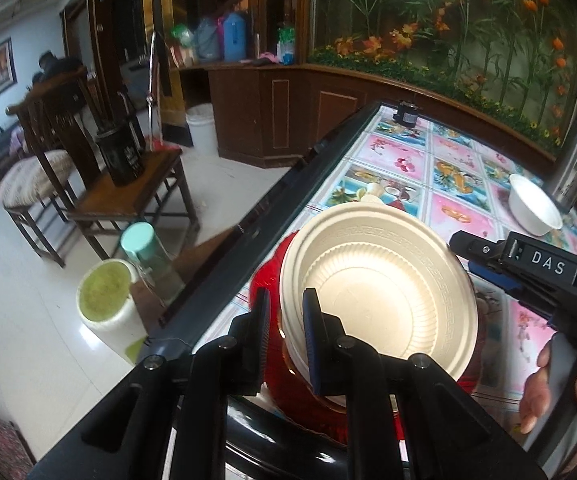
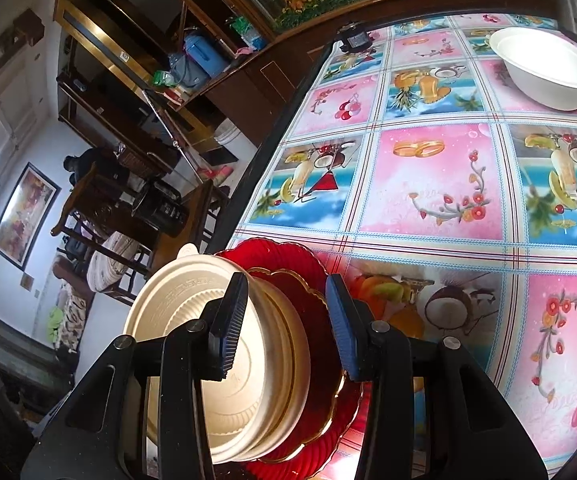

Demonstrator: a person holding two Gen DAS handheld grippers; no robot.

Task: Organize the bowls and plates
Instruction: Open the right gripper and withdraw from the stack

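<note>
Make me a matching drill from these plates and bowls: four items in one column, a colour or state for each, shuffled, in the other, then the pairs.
Items
1. cream bowl
2. red plate
3. white bowl
4. right tool

States
A. stands alone at the far side of the table
B. jaws apart, pressing on nothing
C. rim pinched by the left tool
D. lies flat under the cream bowls, gold-trimmed

Pairs: 1-C, 2-D, 3-A, 4-B

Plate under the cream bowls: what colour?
Translucent red plate with a gold scalloped rim, clearest in the right wrist view.
</note>
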